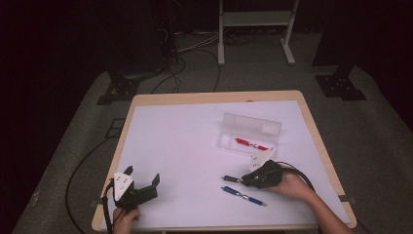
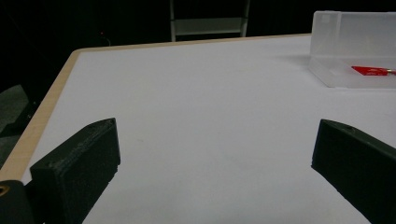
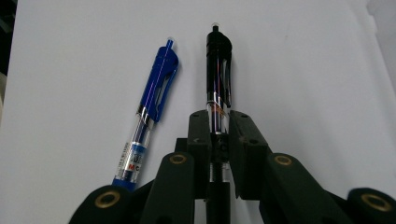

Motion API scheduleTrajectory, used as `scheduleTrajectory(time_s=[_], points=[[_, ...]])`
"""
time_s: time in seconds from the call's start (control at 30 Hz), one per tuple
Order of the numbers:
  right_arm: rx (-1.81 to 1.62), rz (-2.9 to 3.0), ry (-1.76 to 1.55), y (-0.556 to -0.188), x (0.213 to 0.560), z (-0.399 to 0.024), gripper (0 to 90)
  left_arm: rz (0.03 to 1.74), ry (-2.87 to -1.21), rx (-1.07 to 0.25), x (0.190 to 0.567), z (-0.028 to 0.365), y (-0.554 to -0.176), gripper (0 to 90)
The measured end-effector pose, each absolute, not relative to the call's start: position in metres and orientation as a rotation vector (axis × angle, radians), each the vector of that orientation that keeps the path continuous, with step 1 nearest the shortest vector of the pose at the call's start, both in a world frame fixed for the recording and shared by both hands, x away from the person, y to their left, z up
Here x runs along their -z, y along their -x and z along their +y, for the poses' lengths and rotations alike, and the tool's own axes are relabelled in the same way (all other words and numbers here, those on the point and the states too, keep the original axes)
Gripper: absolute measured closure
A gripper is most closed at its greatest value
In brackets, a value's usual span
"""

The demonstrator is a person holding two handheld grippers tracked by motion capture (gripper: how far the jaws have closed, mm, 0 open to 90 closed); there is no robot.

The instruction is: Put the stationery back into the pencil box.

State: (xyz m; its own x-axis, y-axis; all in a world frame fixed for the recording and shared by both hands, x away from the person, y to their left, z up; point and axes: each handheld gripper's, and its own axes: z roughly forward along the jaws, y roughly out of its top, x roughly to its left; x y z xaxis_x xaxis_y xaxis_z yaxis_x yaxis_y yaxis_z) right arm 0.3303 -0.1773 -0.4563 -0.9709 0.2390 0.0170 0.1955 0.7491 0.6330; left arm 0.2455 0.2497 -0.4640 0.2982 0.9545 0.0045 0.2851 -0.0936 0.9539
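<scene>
Clenching the black pen (image 3: 218, 70), right gripper (image 3: 218, 122) fingers hiding its barrel; left gripper (image 2: 215, 163) released.

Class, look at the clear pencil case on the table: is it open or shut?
Open. The clear pencil case has its lid standing upright behind the tray, and a red pen lies exposed in it.

The left and middle of the bench (image 1: 170, 141) lay open for passing. On the right stood a clear case (image 1: 249, 132) holding a red pen (image 1: 252, 144). Nearer the front, a blue pen (image 1: 243, 196) lay just beside the black pen (image 1: 233, 179), narrowing the gap there.
</scene>
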Motion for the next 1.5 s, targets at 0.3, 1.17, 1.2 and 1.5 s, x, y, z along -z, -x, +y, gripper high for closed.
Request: scheduleTrajectory(time_s=[0.3,1.17,1.2,1.5], points=[[-1.078,2.829,-0.396,-0.337,0.44,-0.188,78.5,1.165,-1.59,-0.861,0.464,0.249,-0.245,0.4],[-1.076,2.735,-0.484,-0.379,0.399,-0.205,78.4,1.161,-1.592,-0.863,0.464,0.25,-0.245,0.4],[-1.076,2.735,-0.484,-0.379,0.399,-0.205,78.4,1.161,-1.592,-0.863,0.464,0.25,-0.245,0.4],[-1.052,2.738,-0.509,-0.396,0.4,-0.204,78.4,1.161,-1.593,-0.862,0.464,0.25,-0.245,0.4]])
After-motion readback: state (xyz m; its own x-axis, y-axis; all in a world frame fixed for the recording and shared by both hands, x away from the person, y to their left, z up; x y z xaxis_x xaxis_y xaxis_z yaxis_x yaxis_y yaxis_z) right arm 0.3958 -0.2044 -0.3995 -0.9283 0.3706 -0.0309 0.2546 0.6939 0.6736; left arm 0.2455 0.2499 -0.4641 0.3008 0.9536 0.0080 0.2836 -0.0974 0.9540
